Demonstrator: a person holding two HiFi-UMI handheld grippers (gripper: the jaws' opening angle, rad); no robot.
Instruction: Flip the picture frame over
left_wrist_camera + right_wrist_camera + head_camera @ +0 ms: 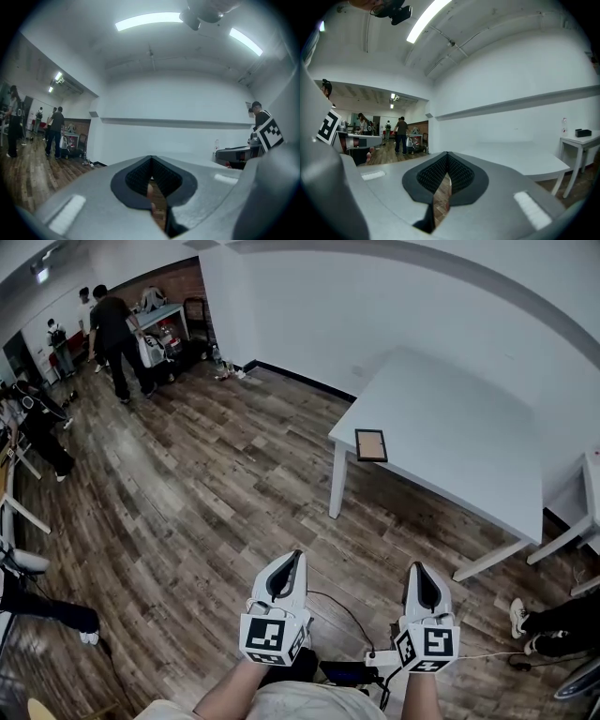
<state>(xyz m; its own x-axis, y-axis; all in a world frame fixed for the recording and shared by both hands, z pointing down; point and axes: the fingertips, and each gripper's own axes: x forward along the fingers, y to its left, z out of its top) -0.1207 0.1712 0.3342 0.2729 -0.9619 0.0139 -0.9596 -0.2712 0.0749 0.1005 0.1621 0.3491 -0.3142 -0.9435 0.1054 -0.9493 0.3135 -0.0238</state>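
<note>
Rectangular dark-rimmed picture frame (371, 444) lies flat on smooth white table (459, 427).

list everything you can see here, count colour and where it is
white table: one, white, ahead right by the wall
picture frame: one, dark rim, brown centre, flat by that table's near-left corner
small table: one, white, right edge, cut off
floor: brown wood planks
people: several, mostly dark clothes, far upper left
shoe: one, pale, floor at lower right
left gripper: one, grey, jaws together, empty, held above the floor
right gripper: one, grey, jaws together, empty, beside the left
</note>
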